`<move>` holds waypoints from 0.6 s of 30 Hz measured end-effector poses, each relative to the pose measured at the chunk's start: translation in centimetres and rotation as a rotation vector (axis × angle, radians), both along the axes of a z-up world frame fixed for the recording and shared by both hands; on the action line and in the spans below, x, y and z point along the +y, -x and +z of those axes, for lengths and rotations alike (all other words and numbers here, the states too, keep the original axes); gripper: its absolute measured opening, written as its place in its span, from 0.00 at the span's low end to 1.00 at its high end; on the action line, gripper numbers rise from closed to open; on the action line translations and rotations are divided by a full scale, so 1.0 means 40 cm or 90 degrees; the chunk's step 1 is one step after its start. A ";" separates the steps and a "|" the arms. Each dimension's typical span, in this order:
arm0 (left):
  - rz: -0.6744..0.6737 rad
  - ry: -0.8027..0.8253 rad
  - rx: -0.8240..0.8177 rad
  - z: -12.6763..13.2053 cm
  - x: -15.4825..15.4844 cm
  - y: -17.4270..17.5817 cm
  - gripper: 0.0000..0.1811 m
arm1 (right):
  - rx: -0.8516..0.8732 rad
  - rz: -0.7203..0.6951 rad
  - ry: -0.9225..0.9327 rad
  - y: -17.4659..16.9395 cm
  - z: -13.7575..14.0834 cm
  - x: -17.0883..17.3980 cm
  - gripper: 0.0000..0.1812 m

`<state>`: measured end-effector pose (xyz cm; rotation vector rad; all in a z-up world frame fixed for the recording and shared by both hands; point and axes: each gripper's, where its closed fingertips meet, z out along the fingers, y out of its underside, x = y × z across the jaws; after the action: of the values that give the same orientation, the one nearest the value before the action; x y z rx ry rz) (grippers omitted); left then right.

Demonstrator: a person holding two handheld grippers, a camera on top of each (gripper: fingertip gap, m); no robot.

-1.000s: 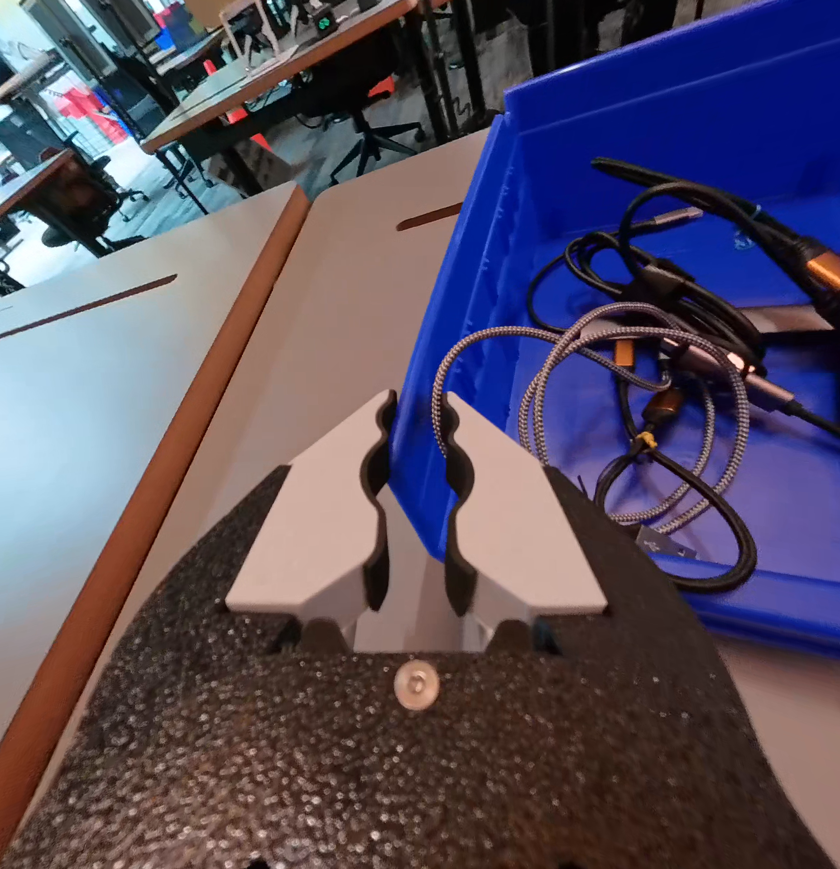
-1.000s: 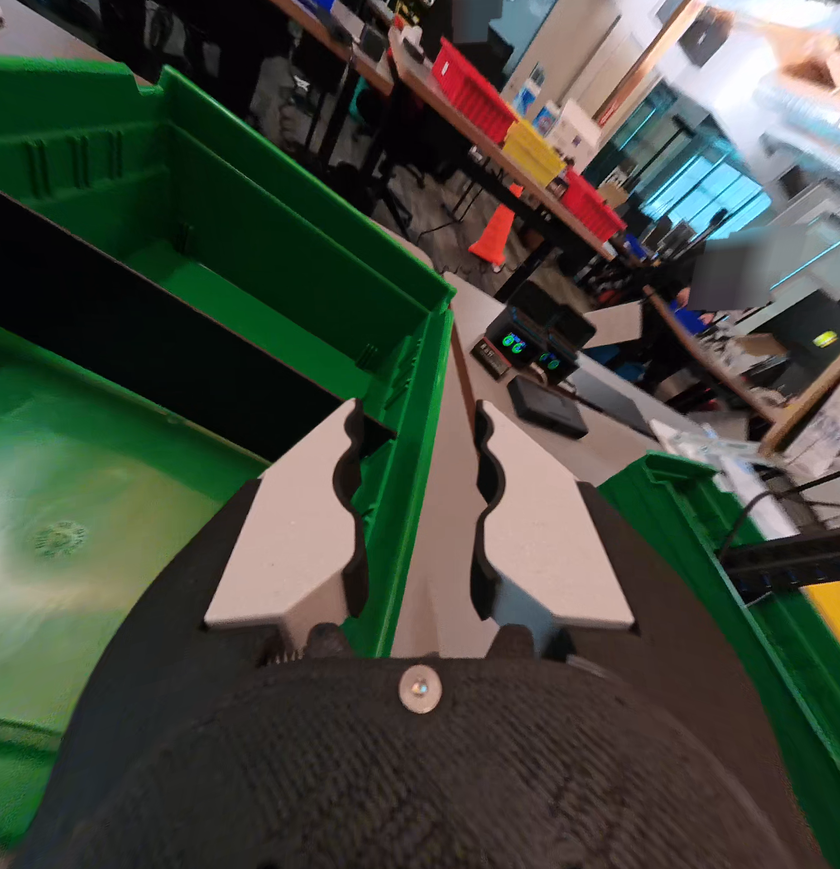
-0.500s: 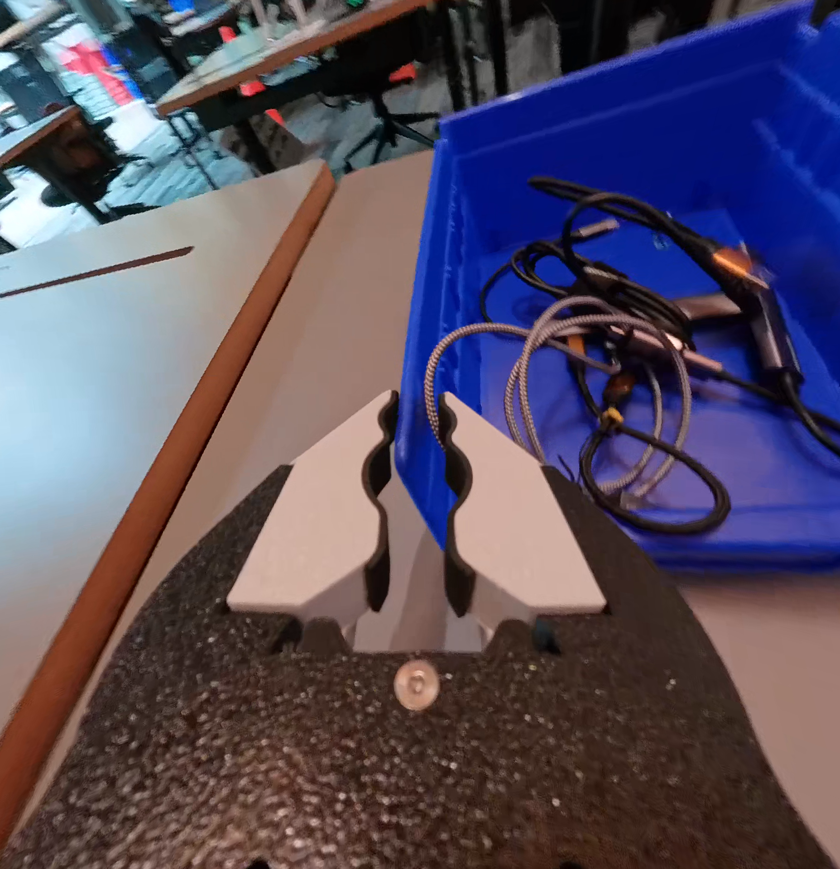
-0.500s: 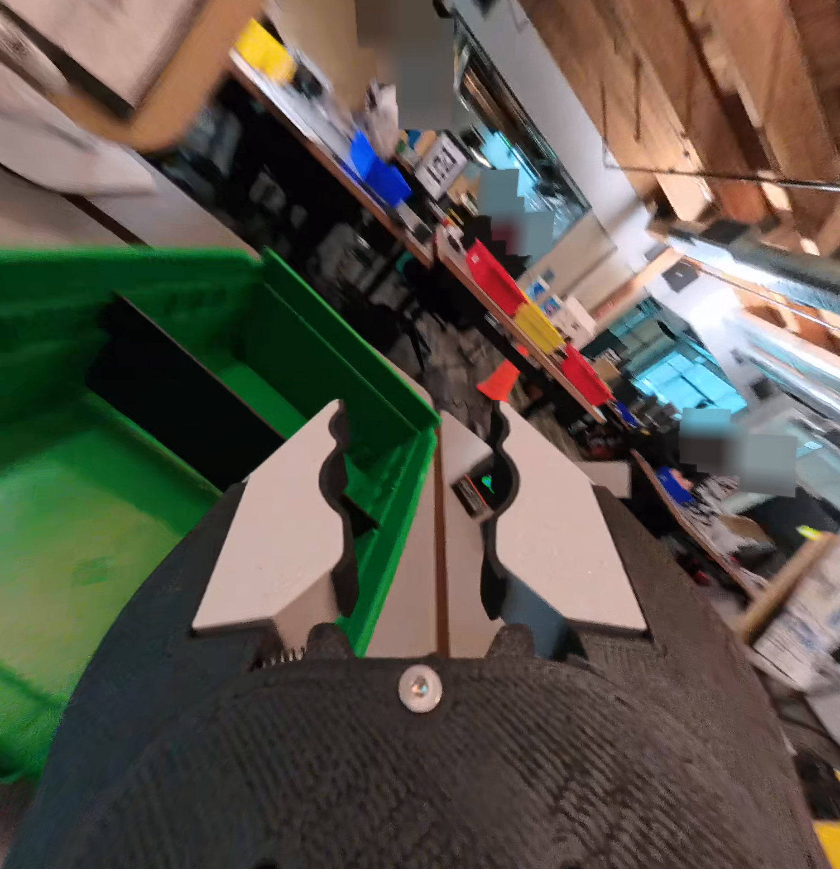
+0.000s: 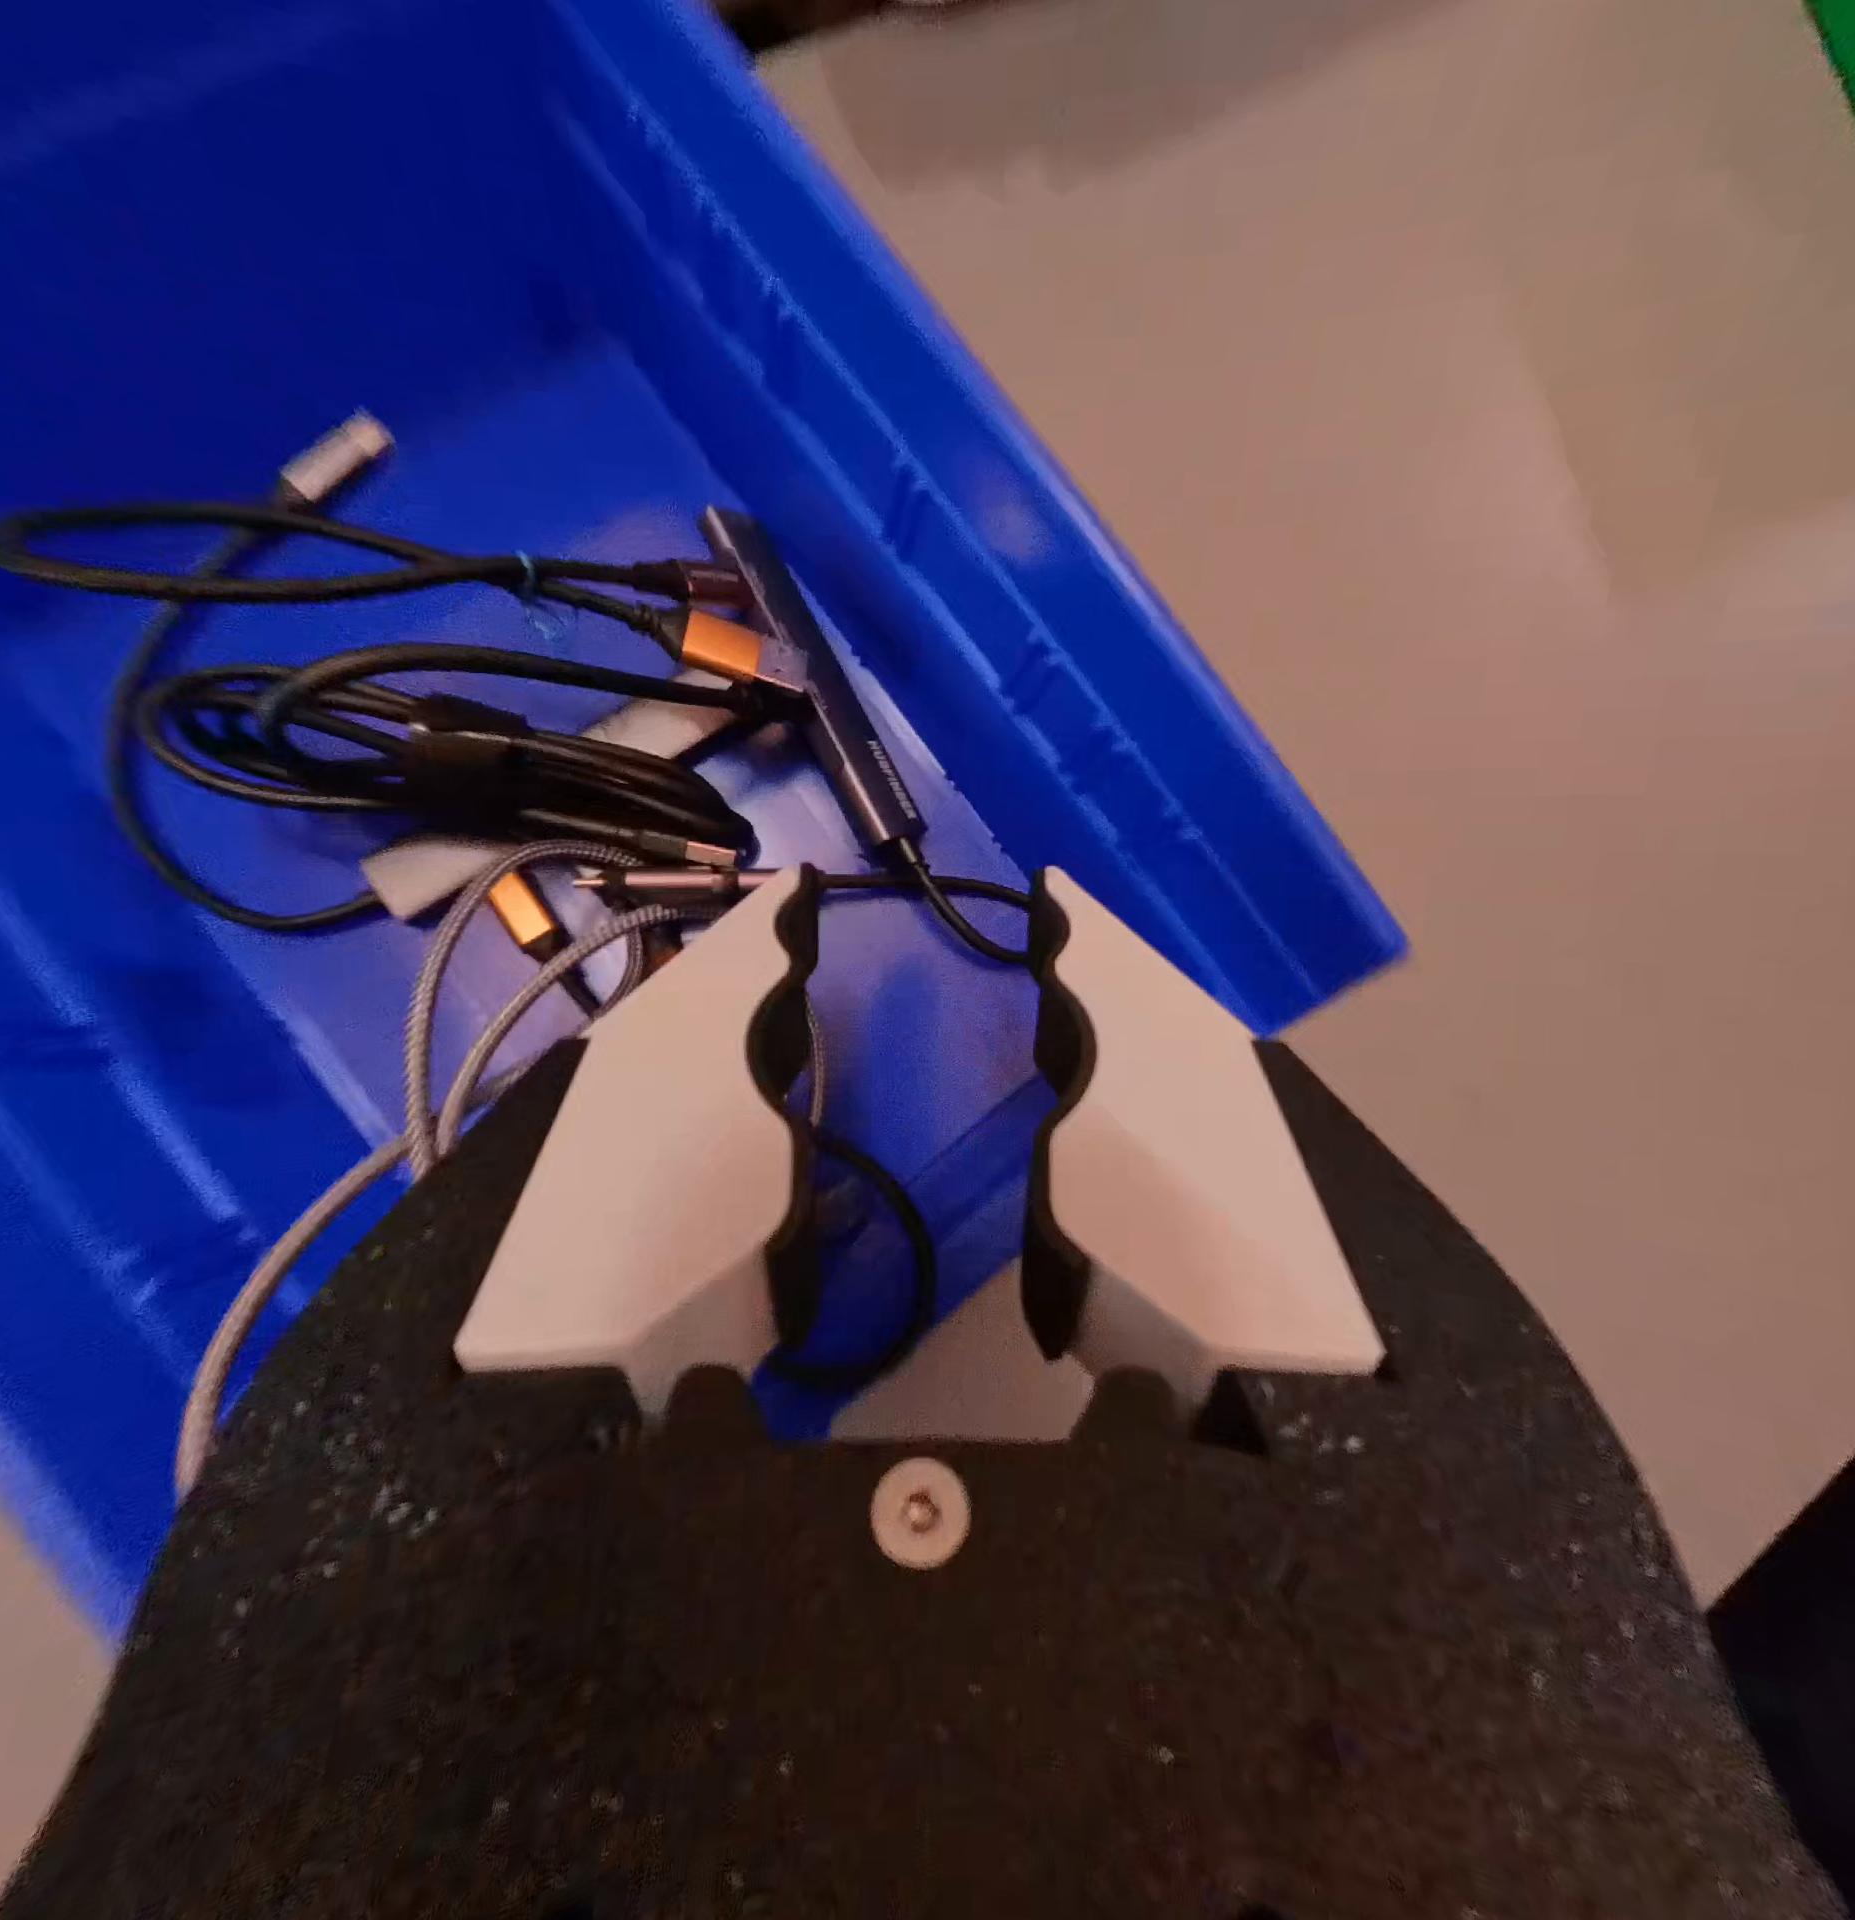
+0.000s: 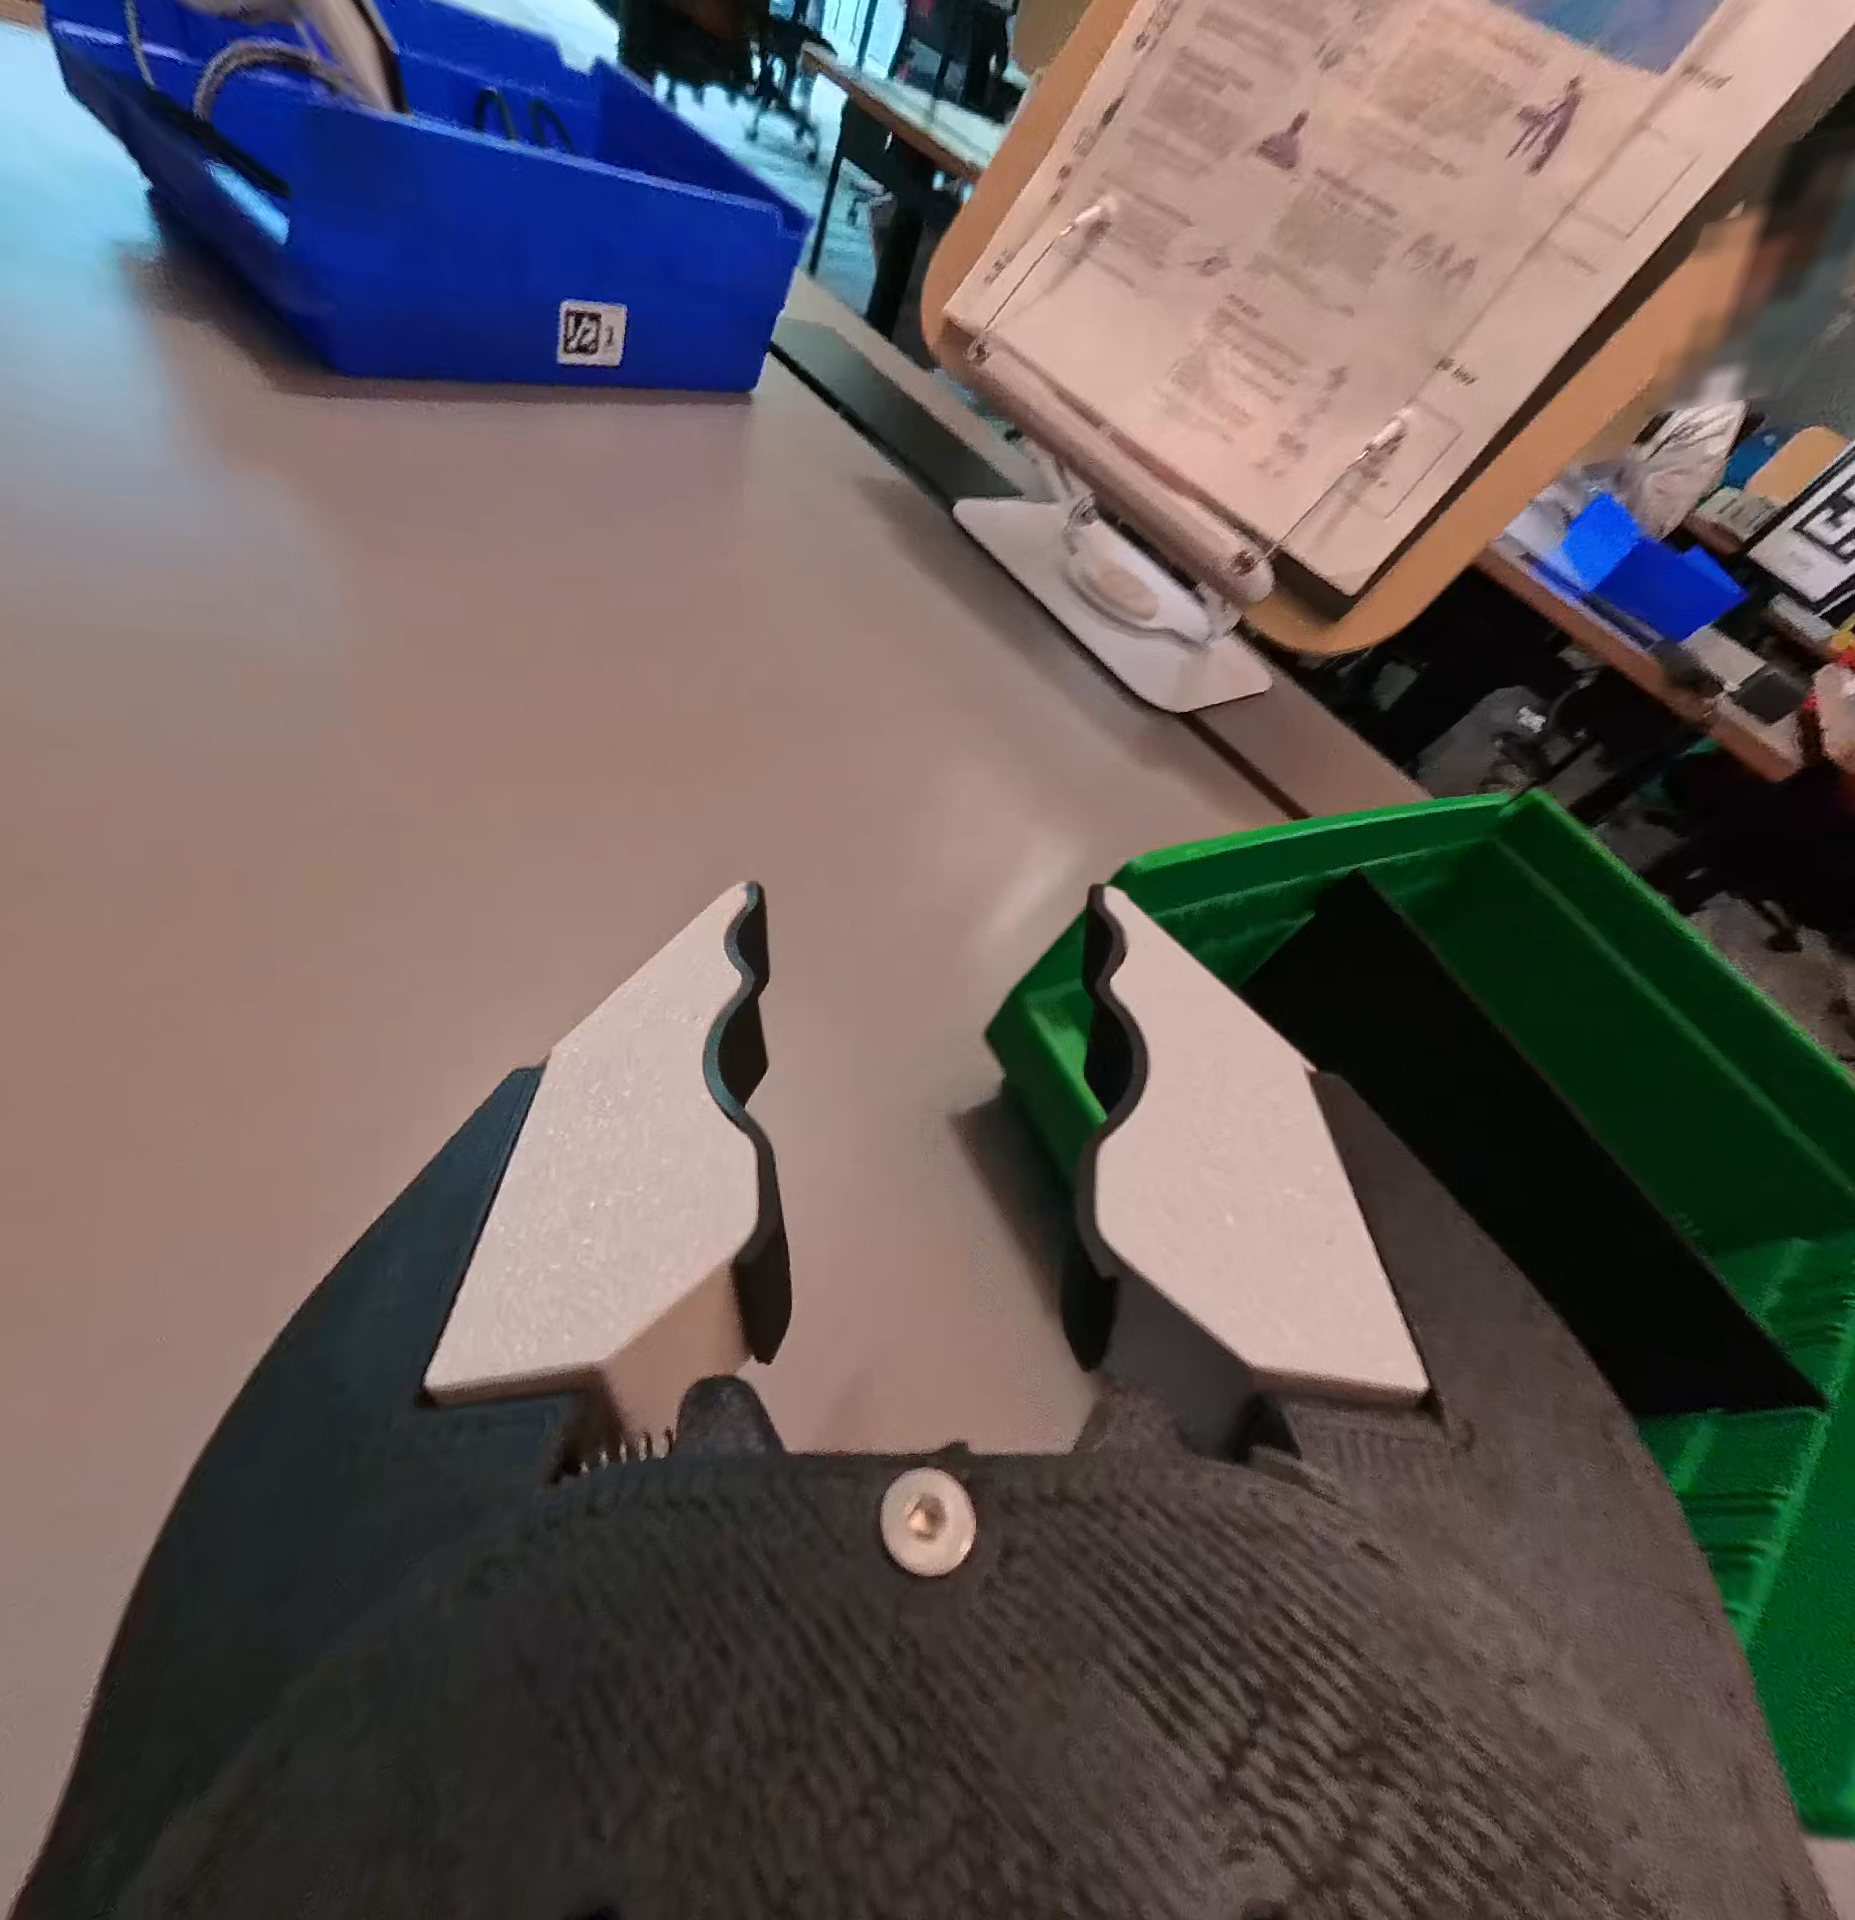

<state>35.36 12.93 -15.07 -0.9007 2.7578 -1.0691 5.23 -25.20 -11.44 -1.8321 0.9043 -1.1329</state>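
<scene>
My left gripper (image 5: 923,894) is open and empty, hovering over the near corner of a blue bin (image 5: 902,416). In the bin lies a tangle of black cables (image 5: 435,748), a grey braided cable (image 5: 455,987), a grey hub bar (image 5: 829,707) and orange-tipped plugs (image 5: 720,644). A thin black cable (image 5: 964,925) crosses below, between the fingertips, not gripped. My right gripper (image 6: 925,914) is open and empty above the beige table (image 6: 383,727), just left of a green bin (image 6: 1629,987) with a black divider (image 6: 1474,1122).
The blue bin (image 6: 466,239) sits far across the table in the right wrist view. A tilted document stand with a printed sheet (image 6: 1318,260) on a white base (image 6: 1110,623) stands at the table's back edge. Other desks and bins lie beyond. There is about 50 cm between the tips of the two grippers.
Both grippers have opened wider. The left has swung from the bin's outer corner to over its inside. The right has turned away from the green bin's inside to face across the table.
</scene>
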 end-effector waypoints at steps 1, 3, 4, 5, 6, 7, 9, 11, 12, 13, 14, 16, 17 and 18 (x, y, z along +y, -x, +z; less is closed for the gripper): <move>0.006 -0.010 0.044 -0.029 -0.011 -0.014 0.20 | 0.012 0.000 0.004 0.009 -0.012 0.008 0.33; 0.011 -0.017 0.133 -0.078 -0.034 -0.032 0.19 | 0.034 0.001 0.016 0.034 -0.030 0.024 0.33; 0.023 -0.018 0.167 -0.097 -0.043 -0.045 0.18 | 0.042 0.008 0.020 0.049 -0.036 0.034 0.33; 0.029 -0.019 0.195 -0.112 -0.051 -0.052 0.18 | 0.048 0.015 0.019 0.064 -0.040 0.044 0.33; 0.030 -0.025 0.212 -0.125 -0.057 -0.057 0.17 | 0.052 0.022 0.013 0.077 -0.041 0.054 0.33; 0.032 -0.042 0.217 -0.140 -0.058 -0.063 0.17 | 0.054 0.029 0.002 0.088 -0.040 0.065 0.33; 0.019 -0.070 0.224 -0.165 -0.067 -0.062 0.17 | 0.058 0.043 -0.014 0.104 -0.039 0.086 0.33; -0.007 -0.090 0.235 -0.188 -0.079 -0.050 0.11 | 0.057 0.056 -0.024 0.106 -0.037 0.107 0.33; -0.016 -0.098 0.219 -0.193 -0.079 -0.053 0.09 | 0.056 0.064 -0.033 0.102 -0.036 0.122 0.33; -0.024 -0.096 0.209 -0.193 -0.080 -0.054 0.09 | 0.054 0.074 -0.042 0.096 -0.032 0.140 0.32; -0.030 -0.091 0.198 -0.190 -0.079 -0.055 0.08 | 0.049 0.085 -0.047 0.088 -0.029 0.160 0.32; -0.047 -0.065 0.166 -0.171 -0.077 -0.055 0.07 | 0.046 0.111 -0.045 0.070 -0.027 0.201 0.32; -0.053 -0.048 0.155 -0.152 -0.073 -0.051 0.07 | 0.046 0.124 -0.040 0.060 -0.026 0.221 0.32; -0.058 -0.026 0.140 -0.126 -0.071 -0.047 0.07 | 0.046 0.137 -0.036 0.049 -0.025 0.240 0.32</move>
<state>37.22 10.10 -20.11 -0.9493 3.0141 -0.9753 3.25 -15.60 -12.45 -1.8841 0.7517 -0.9049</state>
